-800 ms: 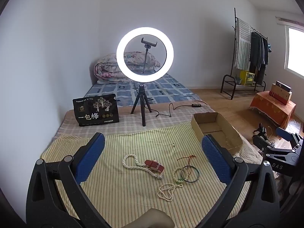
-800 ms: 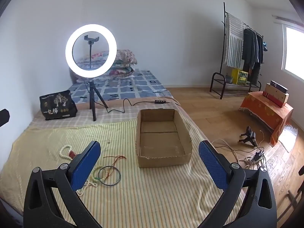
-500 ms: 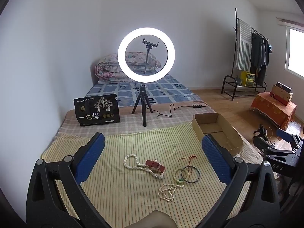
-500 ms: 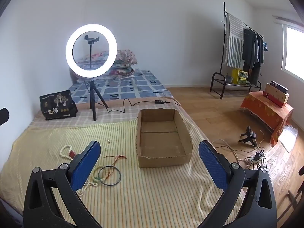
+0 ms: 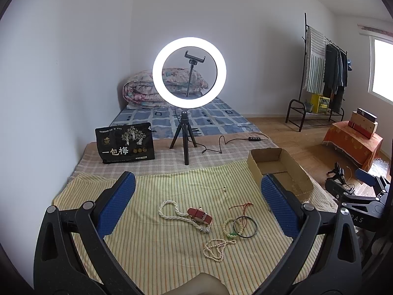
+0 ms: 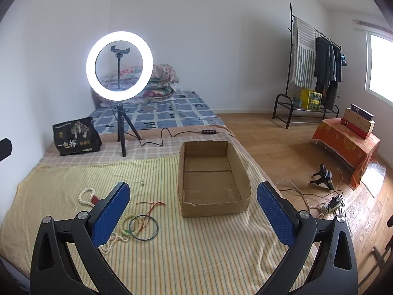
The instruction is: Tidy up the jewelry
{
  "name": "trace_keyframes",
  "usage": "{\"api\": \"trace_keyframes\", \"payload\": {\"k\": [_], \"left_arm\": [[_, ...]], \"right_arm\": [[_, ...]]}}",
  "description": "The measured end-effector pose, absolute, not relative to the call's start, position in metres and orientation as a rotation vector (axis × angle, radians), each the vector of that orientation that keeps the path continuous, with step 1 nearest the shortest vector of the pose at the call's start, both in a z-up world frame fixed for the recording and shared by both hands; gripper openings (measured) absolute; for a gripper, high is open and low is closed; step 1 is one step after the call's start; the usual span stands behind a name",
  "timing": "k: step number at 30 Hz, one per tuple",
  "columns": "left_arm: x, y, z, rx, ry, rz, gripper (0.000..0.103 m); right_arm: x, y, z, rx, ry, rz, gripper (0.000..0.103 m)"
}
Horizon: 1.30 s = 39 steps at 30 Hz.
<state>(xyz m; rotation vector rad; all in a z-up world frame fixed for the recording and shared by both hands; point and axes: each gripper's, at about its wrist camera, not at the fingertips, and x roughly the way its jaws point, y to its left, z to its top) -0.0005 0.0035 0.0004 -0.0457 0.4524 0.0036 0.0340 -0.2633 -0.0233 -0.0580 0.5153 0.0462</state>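
Left wrist view: left hand-held gripper (image 5: 197, 198) is held wide open, empty, above the jewelry, likely for a pick: pearl necklace (image 5: 172, 215), red strap (image 5: 199, 215), dark bangle (image 5: 245, 224) are scattered on the striped bedspread (image 5: 152, 245).

Right wrist view: right hand-held gripper (image 6: 194, 209) is fully open, empty; cardboard box (image 6: 242, 169) is placed alongside as the bin.
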Motion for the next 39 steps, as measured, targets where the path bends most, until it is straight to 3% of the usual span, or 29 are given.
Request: {"api": "trace_keyframes", "payload": {"k": [39], "left_arm": [[-0.0015, 0.0045, 0.0002, -0.050, 0.450, 0.004, 0.103]], "right_arm": [[0.0323, -0.2638, -0.0237, -0.055, 0.519, 0.053, 0.102]]}}
